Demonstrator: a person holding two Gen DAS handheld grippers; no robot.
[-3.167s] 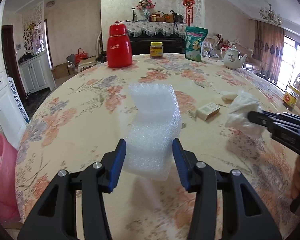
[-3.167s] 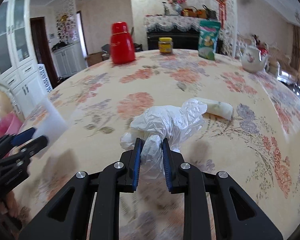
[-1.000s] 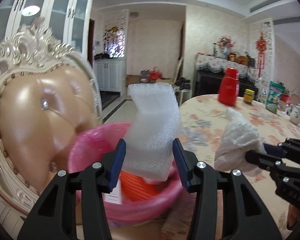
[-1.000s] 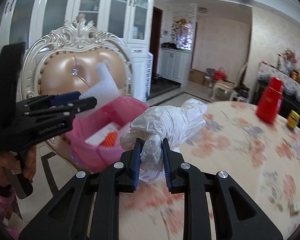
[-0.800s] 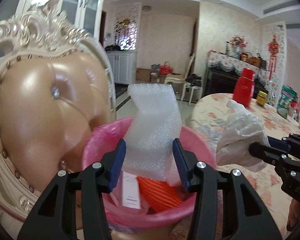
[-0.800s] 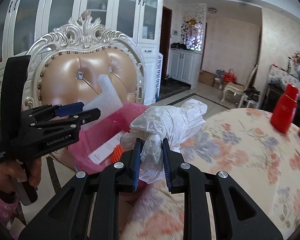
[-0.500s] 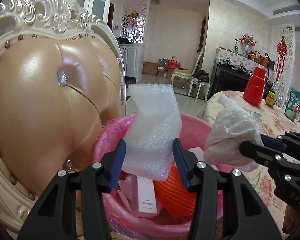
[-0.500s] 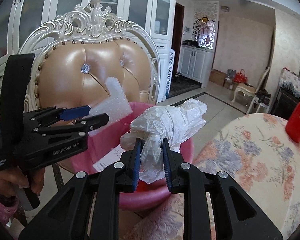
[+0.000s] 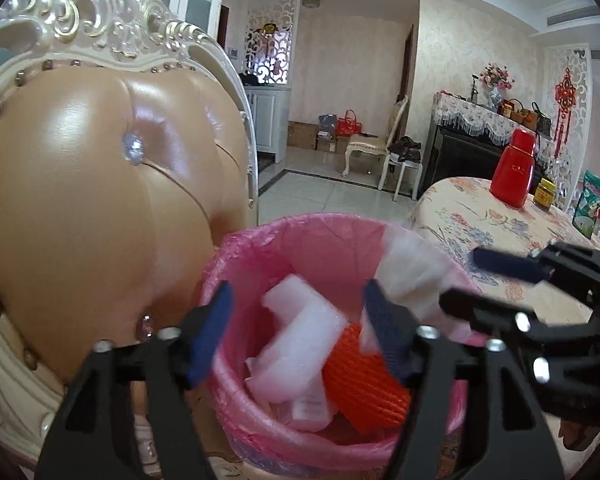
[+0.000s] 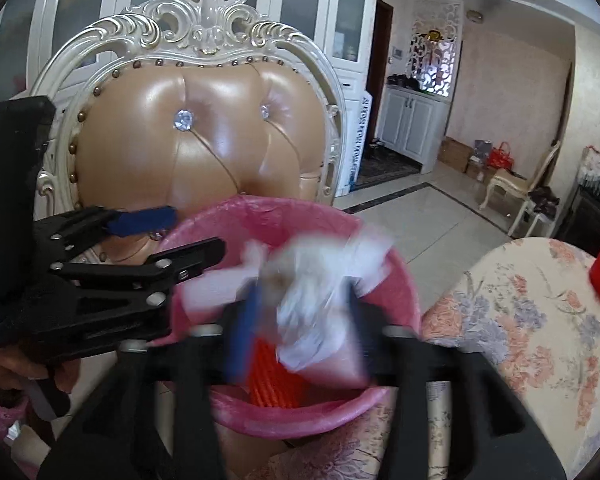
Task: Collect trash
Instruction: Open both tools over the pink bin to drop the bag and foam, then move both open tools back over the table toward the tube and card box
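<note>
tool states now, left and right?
Left tool: open, just opened; foam piece dropped in the pink bin.
Right tool: open, just opened; plastic bag falling loose.

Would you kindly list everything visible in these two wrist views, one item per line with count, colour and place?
bin: one, pink liner, beside the chair and table edge
foam piece: one, white, inside the bin
orange mesh item: one, orange, inside the bin
plastic glove: one, clear white, blurred, over the bin between the right gripper's spread jaws
chair: one, tan padding, cream carved frame, behind the bin
table: one, floral cloth, right of the bin
flask: one, red, on the table
jar: one, yellow, beside the flask
left gripper: black, blue pads, open over the bin, jaws just opened
right gripper: black, blurred, jaws just opened
</note>
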